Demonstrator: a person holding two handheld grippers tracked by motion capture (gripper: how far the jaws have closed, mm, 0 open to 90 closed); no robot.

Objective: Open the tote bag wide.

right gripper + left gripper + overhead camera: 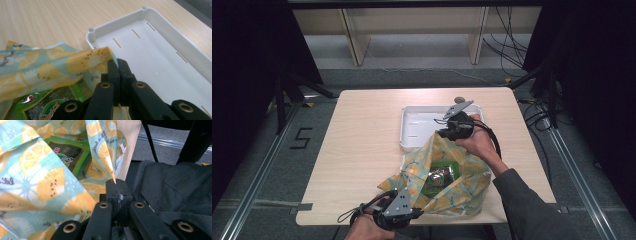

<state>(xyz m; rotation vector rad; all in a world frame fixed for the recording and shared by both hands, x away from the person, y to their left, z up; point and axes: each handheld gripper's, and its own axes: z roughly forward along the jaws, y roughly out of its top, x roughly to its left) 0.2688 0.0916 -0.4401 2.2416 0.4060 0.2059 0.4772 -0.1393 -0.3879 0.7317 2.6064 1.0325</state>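
Black two-jaw tools point(116, 185) with brass-coloured rivets, grey plates, dark sleeve point(532, 202).

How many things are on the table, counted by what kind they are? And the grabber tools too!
Lemon-print cloth bag: 1
Green snack packet, inside the bag: 1
White tray: 1
Grippers: 2, the left gripper and the right gripper, each pinching an edge of the bag
Total: 5
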